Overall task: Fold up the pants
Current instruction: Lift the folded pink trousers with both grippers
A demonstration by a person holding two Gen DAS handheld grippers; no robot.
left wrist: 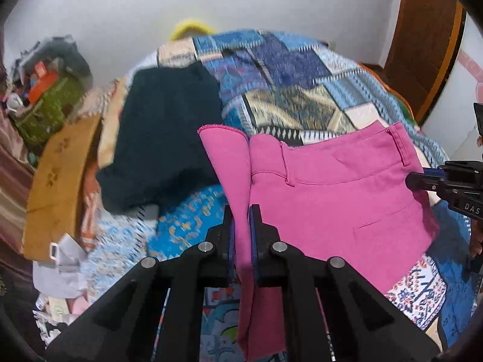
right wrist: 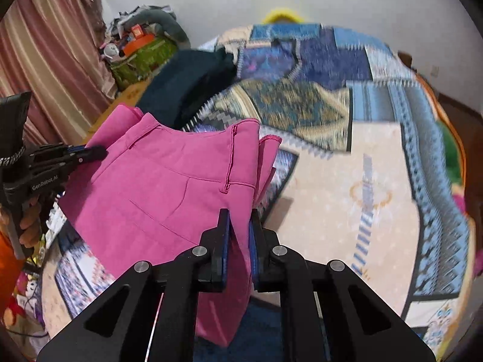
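The pink pants hang lifted above the bed, stretched by the waistband between both grippers. My left gripper is shut on one end of the waistband, with pink cloth pinched between its blue pads and hanging below. In the right wrist view my right gripper is shut on the other end of the pink pants. Each gripper shows in the other's view: the right gripper at the pants' right edge, the left gripper at their left edge, a hand below it.
A dark teal garment lies on the bed beyond the pants. A patchwork blanket covers the bed. Boxes and clutter stand at the left by a striped curtain. A wooden door is at the right.
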